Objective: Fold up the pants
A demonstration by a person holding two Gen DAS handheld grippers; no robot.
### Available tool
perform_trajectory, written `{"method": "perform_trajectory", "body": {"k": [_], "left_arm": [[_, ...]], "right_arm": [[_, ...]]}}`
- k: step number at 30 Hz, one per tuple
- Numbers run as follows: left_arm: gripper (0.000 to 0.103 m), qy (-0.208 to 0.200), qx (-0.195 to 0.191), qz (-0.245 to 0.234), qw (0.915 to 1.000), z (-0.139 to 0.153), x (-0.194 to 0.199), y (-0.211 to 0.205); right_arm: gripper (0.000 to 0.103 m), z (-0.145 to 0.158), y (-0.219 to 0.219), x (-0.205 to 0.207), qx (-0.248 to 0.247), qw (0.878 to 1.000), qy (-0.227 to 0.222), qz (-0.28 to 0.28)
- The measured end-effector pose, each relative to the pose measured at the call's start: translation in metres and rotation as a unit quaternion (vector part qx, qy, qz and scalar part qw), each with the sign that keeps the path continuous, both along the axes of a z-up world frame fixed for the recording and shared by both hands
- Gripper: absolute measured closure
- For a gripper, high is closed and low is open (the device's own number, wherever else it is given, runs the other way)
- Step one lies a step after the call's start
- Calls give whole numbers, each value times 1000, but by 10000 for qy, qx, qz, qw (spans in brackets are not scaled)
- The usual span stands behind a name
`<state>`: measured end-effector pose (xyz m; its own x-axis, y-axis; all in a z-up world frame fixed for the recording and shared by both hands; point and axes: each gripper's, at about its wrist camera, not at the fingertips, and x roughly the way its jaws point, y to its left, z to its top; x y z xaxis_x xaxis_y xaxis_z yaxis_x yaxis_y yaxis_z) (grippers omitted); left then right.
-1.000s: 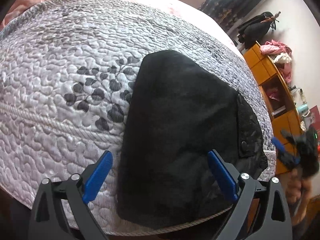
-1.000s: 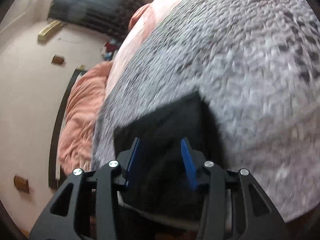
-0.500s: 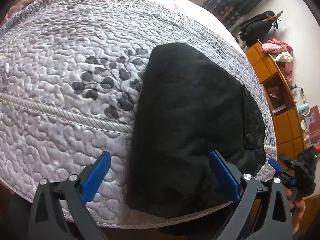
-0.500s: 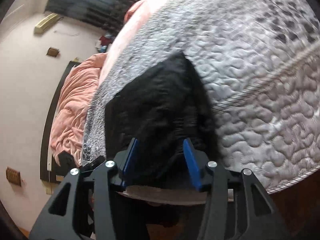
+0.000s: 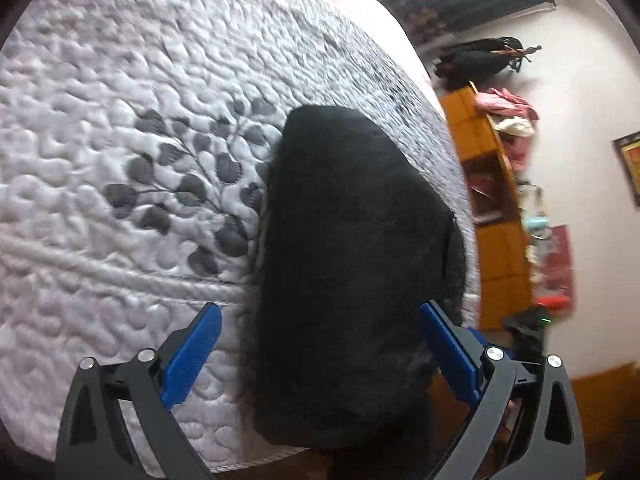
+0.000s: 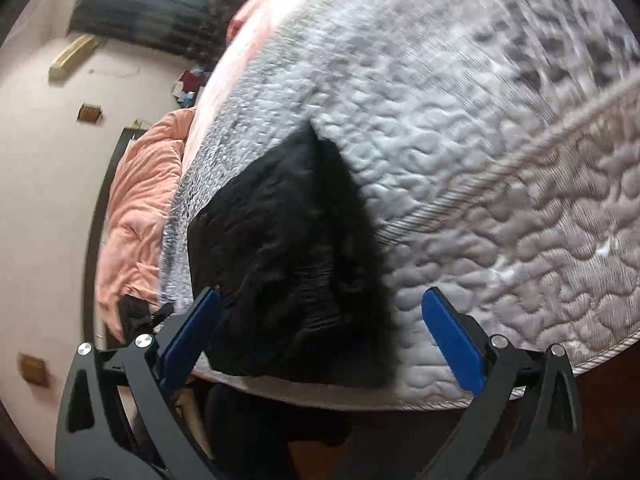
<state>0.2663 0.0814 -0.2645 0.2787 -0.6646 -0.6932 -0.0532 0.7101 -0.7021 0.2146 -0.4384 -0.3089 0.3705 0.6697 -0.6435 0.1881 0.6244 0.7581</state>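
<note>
The black pants (image 5: 352,264) lie folded into a compact block on the grey quilted bedspread (image 5: 120,160), near the bed's front edge. My left gripper (image 5: 320,356) is open, its blue fingers (image 5: 192,356) straddling the near end of the pants just above them. In the right wrist view the pants (image 6: 288,264) lie at the bed edge. My right gripper (image 6: 320,340) is open and empty, held over their near end. The right gripper also shows small at the lower right of the left wrist view (image 5: 524,328).
An orange shelf unit (image 5: 492,208) with clothes on top stands right of the bed. A pink blanket (image 6: 136,216) lies bunched at the bed's far side. The bed's front edge (image 6: 400,400) drops to dark floor below.
My right gripper has opened wide from a nearly shut stance. Both grippers have shifted relative to the pants, and the left one has moved closer and a little left.
</note>
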Motion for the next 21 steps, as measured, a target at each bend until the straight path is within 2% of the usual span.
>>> {"method": "perform_trajectory", "body": {"k": [1, 5, 13, 21], "left_arm": [[4, 167, -210, -71, 9996, -8, 8, 3], [4, 413, -553, -150, 9975, -24, 26, 10], [4, 612, -1094, -220, 9919, -45, 52, 13], [4, 778, -1422, -972, 9820, -65, 61, -29]], "right_arm": [[2, -7, -5, 3, 137, 9998, 125, 34], [2, -35, -12, 18, 347, 9981, 476, 173], [2, -52, 12, 43, 885, 9940, 521, 373], [2, -65, 28, 57, 1193, 9903, 528, 487]]}}
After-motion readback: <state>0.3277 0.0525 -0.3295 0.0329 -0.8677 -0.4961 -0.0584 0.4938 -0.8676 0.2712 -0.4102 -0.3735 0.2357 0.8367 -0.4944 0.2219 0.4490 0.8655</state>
